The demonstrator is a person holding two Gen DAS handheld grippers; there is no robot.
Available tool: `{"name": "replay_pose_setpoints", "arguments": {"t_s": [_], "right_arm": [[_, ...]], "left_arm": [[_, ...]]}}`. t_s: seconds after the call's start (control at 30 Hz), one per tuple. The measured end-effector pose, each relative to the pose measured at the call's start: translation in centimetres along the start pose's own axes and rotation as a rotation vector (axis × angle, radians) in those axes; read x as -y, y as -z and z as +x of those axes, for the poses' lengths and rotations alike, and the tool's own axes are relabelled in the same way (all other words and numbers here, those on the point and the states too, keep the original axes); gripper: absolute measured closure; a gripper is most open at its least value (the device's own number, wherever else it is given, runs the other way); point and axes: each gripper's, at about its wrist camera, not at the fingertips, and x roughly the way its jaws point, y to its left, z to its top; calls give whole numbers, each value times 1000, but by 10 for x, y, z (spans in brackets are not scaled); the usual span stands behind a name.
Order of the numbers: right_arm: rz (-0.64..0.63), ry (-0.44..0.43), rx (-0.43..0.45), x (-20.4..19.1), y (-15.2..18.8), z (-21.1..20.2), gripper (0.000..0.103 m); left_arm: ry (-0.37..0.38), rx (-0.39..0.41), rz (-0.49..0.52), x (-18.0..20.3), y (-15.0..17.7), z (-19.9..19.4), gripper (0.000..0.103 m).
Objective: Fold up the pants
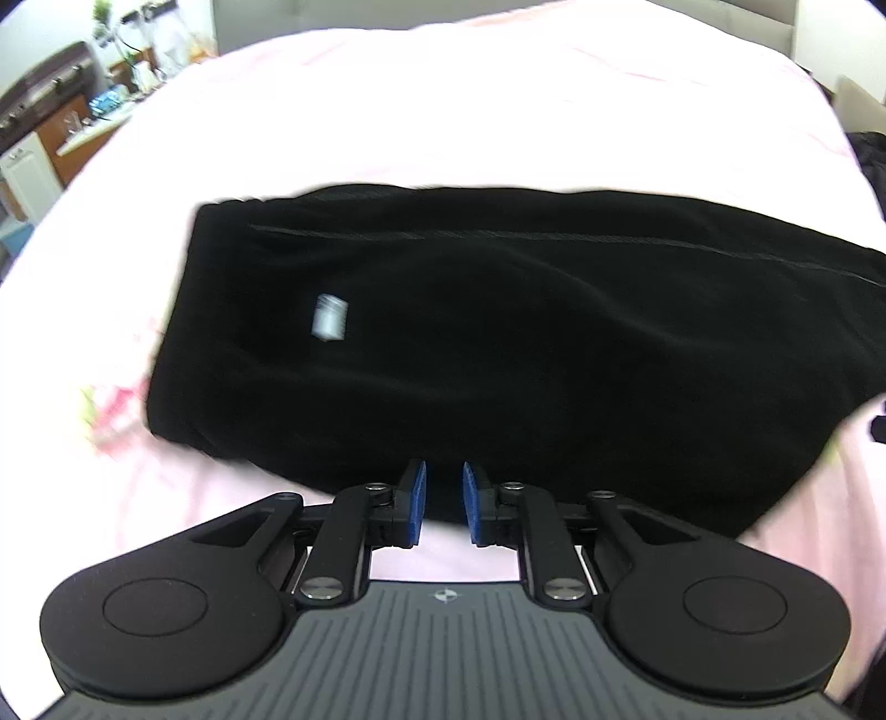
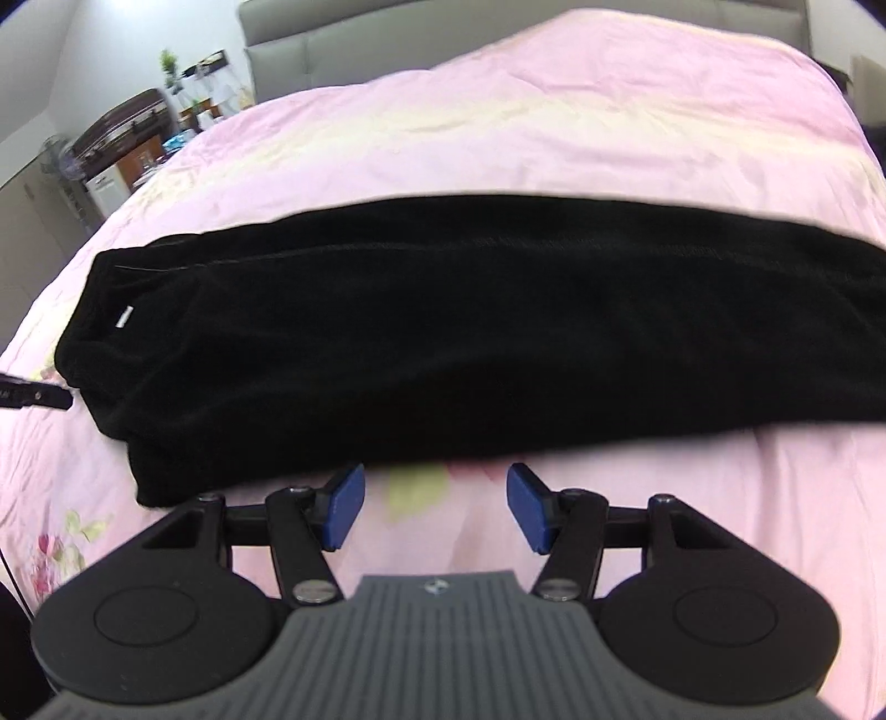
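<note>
Black pants (image 1: 470, 343) lie across a pink bed sheet (image 1: 387, 111), folded lengthwise, waistband end to the left with a small white label (image 1: 330, 317). My left gripper (image 1: 444, 501) is at the pants' near edge, its blue pads (image 1: 416, 498) a narrow gap apart with dark cloth between them; whether they pinch it is unclear. In the right wrist view the pants (image 2: 470, 332) stretch from left to right. My right gripper (image 2: 436, 507) is open and empty over the sheet (image 2: 554, 138), just short of the pants' near edge.
A grey headboard (image 2: 332, 50) stands at the far end of the bed. Furniture and clutter (image 1: 66, 111) stand off the bed's left side. A dark tool tip (image 2: 33, 396) pokes in at the left next to the waistband.
</note>
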Motion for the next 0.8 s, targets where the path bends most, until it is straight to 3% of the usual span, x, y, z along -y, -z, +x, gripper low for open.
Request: {"name": "replay_pose_setpoints", "arguments": {"t_s": [0.2, 0.37, 0.57, 0.73, 0.8], "right_arm": [[-132, 10, -9, -49, -46, 51, 49], [-213, 15, -69, -81, -73, 113, 51], [-281, 36, -73, -110, -109, 183, 50], [-257, 67, -114, -122, -150, 235, 47], [-296, 95, -81, -129, -161, 248, 46]], "left_arm": [[-80, 7, 20, -46, -24, 41, 83], [-91, 4, 23, -73, -43, 81, 82], [-56, 42, -13, -98, -75, 124, 96], [-9, 36, -57, -115, -105, 152, 96], [-6, 38, -59, -117, -114, 160, 96]]}}
